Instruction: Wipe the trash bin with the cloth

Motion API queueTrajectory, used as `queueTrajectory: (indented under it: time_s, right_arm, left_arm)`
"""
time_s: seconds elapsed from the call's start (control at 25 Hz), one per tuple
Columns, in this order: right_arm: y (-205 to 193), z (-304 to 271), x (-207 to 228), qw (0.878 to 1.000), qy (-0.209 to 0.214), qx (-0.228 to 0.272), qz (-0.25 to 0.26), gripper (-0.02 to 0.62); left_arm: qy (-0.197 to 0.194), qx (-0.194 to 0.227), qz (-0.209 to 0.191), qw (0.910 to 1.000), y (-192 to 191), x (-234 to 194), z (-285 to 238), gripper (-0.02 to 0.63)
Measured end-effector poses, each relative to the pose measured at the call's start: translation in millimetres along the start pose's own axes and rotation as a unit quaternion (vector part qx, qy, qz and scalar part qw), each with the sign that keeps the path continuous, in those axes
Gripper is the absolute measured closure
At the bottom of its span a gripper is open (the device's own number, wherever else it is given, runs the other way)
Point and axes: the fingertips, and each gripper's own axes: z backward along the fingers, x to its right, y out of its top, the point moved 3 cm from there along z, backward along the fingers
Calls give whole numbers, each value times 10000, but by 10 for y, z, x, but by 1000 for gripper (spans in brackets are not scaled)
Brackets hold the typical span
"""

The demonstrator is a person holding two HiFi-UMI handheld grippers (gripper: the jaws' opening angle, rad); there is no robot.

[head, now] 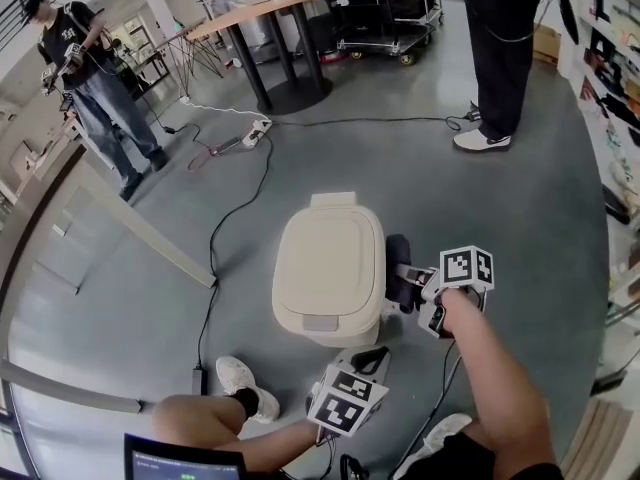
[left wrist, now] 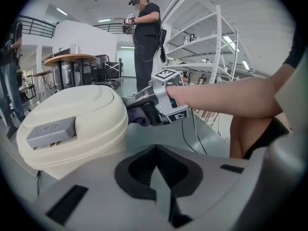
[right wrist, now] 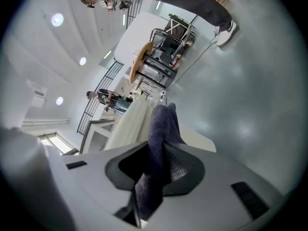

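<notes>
A cream trash bin (head: 328, 266) with a closed lid stands on the grey floor; its grey pedal tab (left wrist: 51, 131) shows in the left gripper view. My right gripper (head: 412, 286) is at the bin's right side, shut on a dark blue cloth (head: 398, 264) that lies against the bin wall. In the right gripper view the cloth (right wrist: 161, 124) runs up between the jaws of that gripper (right wrist: 159, 150), next to the bin's side (right wrist: 126, 125). My left gripper (head: 368, 360) hovers low by the bin's front right corner, shut and empty; its jaws (left wrist: 155, 153) point past the bin (left wrist: 82, 114).
A black cable (head: 212, 258) and a power strip (head: 258, 126) lie on the floor to the bin's left. One person (head: 497, 58) stands behind the bin, another (head: 95, 88) far left. A round table (head: 270, 13), a cart (head: 385, 13) and shelving (head: 610, 78) ring the area.
</notes>
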Motion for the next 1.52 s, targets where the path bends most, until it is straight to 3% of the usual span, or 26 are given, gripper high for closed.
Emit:
queueTrajectory:
  time_s: [0.32, 0.48, 1.0, 1.24, 1.52]
  right_arm:
    - [79, -52, -223, 9992, 346, -71, 183, 515]
    - [56, -160, -141, 9994, 263, -151, 154, 515]
    - [-271, -468, 530, 9968, -451, -658, -11, 515]
    - [-514, -577, 826, 9945, -933, -443, -156, 515]
    - [-793, -717, 1079, 9833, -1608, -838, 149, 515]
  left_arm:
    - [22, 42, -56, 10000, -3, 1, 41, 604]
    - [43, 25, -10, 10000, -37, -37, 21, 604]
    - [39, -93, 74, 9999, -141, -78, -5, 604]
    - [81, -179, 193, 9996, -214, -159, 29, 604]
    - [-63, -103, -12, 9999, -169, -106, 92, 604]
